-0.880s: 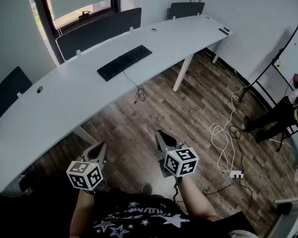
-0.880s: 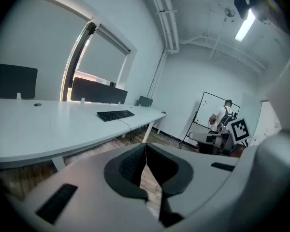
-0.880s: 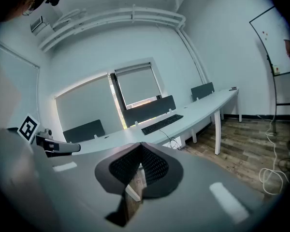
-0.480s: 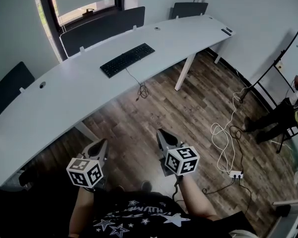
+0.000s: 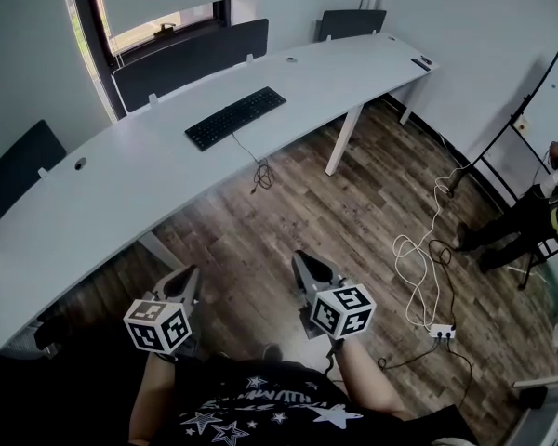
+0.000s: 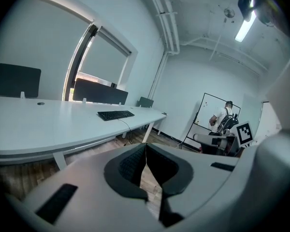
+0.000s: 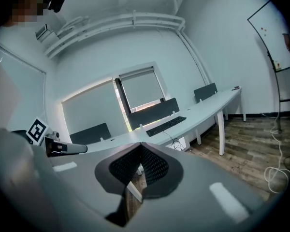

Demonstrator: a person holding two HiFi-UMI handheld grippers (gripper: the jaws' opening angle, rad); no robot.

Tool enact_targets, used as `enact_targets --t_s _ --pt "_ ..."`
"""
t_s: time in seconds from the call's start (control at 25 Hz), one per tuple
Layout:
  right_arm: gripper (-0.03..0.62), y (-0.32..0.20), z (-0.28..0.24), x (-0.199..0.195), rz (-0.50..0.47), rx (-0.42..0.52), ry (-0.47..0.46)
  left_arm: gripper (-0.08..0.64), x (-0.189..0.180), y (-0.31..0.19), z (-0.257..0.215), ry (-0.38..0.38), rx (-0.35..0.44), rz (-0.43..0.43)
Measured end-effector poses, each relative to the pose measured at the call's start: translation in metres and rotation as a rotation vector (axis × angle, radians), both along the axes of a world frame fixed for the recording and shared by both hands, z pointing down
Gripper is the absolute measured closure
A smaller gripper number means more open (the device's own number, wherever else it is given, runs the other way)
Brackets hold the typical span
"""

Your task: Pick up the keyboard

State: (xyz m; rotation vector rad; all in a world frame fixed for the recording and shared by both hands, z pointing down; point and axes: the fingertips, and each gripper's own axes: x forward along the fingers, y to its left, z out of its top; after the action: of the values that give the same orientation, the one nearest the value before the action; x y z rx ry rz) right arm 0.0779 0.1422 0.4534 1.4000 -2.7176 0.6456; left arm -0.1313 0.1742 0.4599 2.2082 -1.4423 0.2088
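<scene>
While keyboard [image 5: 235,117] lies on desk [image 5: 121,184], left gripper [image 5: 190,275], right gripper [image 5: 303,260] jaws pressed together, empty; desk end cropped.

Open floor [image 5: 288,216] before desk [image 5: 121,189], cable [image 5: 258,170] dangling — partitions [image 5: 191,59] behind

Too small to read: any key on the keyboard [image 5: 235,117], or where its cable [image 5: 258,170] ends. Cannot name the small dark item [image 5: 419,61] at the far end of the desk [image 5: 102,193], itself cut off at the head view's left edge. Cut by the right edge: the whiteboard [image 5: 553,91] and the bystander [image 5: 525,216] beside it. Hidden behind the marker cubes of the left gripper [image 5: 193,271] and right gripper [image 5: 298,256]: both hands.
</scene>
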Motion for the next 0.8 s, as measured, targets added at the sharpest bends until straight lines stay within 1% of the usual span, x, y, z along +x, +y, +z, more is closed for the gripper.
enact_targets --t_s 0.16,0.24,0.4,0.48,0.64,0.8 --pt "0.591 0.002 0.007 0.026 0.026 0.007 0.003 0.549 0.008 -0.002 0.001 0.011 0.011 -0.016" --pt "0.589 0.002 0.012 0.032 0.040 0.005 0.007 0.549 0.011 -0.002 0.000 0.015 0.013 -0.018" --pt "0.589 0.002 0.024 0.027 0.025 -0.019 0.030 0.549 0.011 -0.002 0.001 -0.011 0.009 -0.005" --pt "0.589 -0.002 0.030 0.023 0.019 -0.031 0.041 0.549 0.008 -0.007 0.007 -0.009 0.000 -0.007" --pt "0.589 -0.017 0.034 0.023 0.021 -0.039 0.067 0.549 0.006 -0.030 0.017 0.018 -0.017 0.005" --pt "0.589 -0.044 0.036 0.032 0.055 -0.049 0.103 0.549 0.005 -0.067 0.020 0.029 -0.014 0.031"
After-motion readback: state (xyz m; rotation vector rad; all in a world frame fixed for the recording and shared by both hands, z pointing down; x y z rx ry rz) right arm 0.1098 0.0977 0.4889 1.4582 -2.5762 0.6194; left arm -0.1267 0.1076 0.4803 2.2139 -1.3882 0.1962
